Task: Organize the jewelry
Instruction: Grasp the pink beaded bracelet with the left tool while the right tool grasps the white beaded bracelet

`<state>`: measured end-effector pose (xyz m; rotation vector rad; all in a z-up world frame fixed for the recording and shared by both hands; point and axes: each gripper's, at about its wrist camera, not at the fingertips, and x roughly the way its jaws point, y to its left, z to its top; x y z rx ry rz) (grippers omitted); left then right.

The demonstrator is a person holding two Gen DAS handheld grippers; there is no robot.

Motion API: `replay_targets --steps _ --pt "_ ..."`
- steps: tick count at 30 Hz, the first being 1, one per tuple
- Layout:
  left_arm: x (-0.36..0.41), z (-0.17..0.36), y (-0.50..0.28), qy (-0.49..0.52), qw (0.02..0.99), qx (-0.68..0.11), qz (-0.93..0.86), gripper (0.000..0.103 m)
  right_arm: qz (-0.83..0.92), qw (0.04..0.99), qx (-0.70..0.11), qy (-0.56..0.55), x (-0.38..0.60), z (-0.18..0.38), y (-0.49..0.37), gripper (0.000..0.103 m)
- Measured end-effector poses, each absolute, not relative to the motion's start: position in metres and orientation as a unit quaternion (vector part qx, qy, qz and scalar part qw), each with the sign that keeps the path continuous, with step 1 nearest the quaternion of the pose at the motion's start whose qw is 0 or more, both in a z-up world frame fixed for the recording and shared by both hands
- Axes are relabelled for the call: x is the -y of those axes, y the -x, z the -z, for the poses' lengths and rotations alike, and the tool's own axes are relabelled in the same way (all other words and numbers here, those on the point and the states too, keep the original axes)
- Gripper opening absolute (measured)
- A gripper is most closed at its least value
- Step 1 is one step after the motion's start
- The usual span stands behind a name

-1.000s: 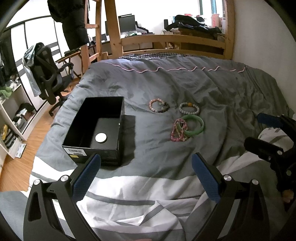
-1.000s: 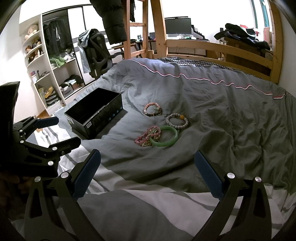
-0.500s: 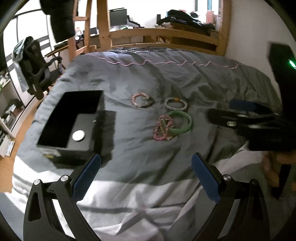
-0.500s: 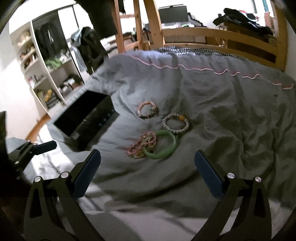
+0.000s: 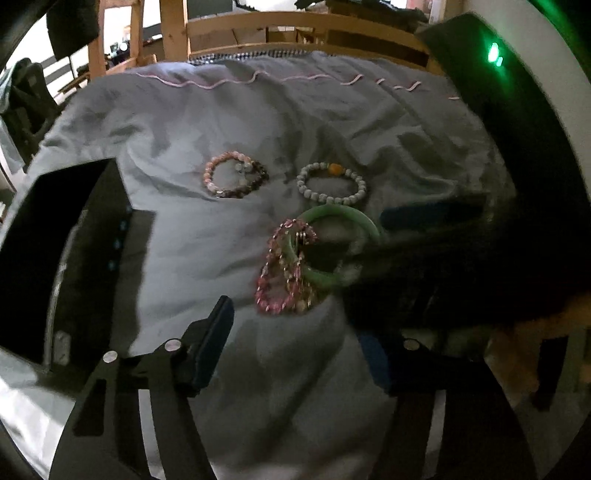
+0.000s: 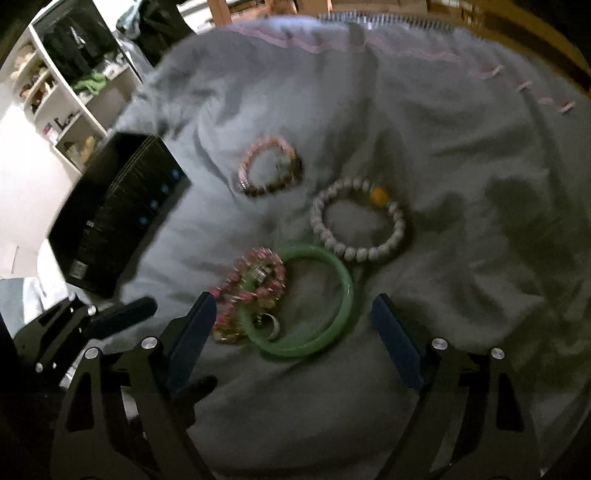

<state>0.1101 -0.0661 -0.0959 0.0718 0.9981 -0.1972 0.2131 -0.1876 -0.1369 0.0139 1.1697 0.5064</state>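
Several bracelets lie on the grey duvet: a green bangle overlapping a pink beaded tangle, a white beaded bracelet with an orange bead, and a pink-and-brown beaded one. They also show in the left wrist view: bangle, pink tangle, white bracelet, pink-and-brown bracelet. My right gripper is open, low over the bangle and pink tangle. My left gripper is open just short of the pink tangle. A black open box stands left.
The box also shows in the right wrist view. The right gripper's dark body crosses the right of the left wrist view. A wooden bed frame runs behind the duvet. White shelves stand far left.
Both grippers have moved forward and down toward the bracelets. The right gripper now hovers over the green bangle and pink tangle. The jewelry has not moved.
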Motion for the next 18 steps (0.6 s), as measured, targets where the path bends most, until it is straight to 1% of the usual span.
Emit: replay_targets --steps 2,3,4,6,8,10,11,13,14,15,16,18 --pt "0.067 0.103 -0.116 -0.038 0.867 -0.487 0.102 0.063 -0.233 0.803 -0.548 -0.007 0.185 0.148 -0.213 0.086" --pt "0.066 0.106 -0.116 -0.037 0.866 -0.488 0.106 0.06 -0.23 0.805 -0.547 -0.006 0.184 0.15 -0.214 0.085" --pt "0.066 0.108 -0.117 -0.036 0.865 -0.489 0.105 0.055 -0.231 0.807 -0.543 -0.008 0.184 0.15 -0.214 0.083" --pt "0.065 0.112 -0.122 -0.03 0.863 -0.492 0.108 0.049 -0.242 0.809 -0.535 -0.023 0.186 0.147 -0.215 0.073" --pt "0.063 0.114 -0.125 -0.023 0.863 -0.492 0.108 0.044 -0.246 0.808 -0.534 -0.039 0.192 0.148 -0.217 0.073" --pt "0.06 0.115 -0.127 -0.009 0.861 -0.496 0.111 0.035 -0.248 0.81 -0.53 -0.041 0.193 0.145 -0.218 0.072" --pt "0.058 0.115 -0.128 -0.004 0.86 -0.497 0.113 0.033 -0.248 0.813 -0.526 -0.038 0.193 0.145 -0.219 0.072" --pt "0.056 0.114 -0.128 0.003 0.861 -0.496 0.115 0.025 -0.25 0.819 -0.515 -0.032 0.191 0.138 -0.216 0.072" --pt "0.056 0.112 -0.128 0.006 0.862 -0.494 0.114 0.024 -0.25 0.823 -0.51 -0.031 0.192 0.134 -0.215 0.072" --pt "0.054 0.111 -0.128 0.009 0.863 -0.492 0.113 0.019 -0.249 0.827 -0.503 -0.032 0.193 0.13 -0.215 0.072" --pt "0.052 0.109 -0.128 0.013 0.866 -0.488 0.107 0.012 -0.247 0.831 -0.497 -0.033 0.195 0.127 -0.214 0.072" --pt "0.047 0.109 -0.129 0.021 0.869 -0.484 0.098 0.011 -0.245 0.839 -0.483 -0.044 0.2 0.117 -0.214 0.071"
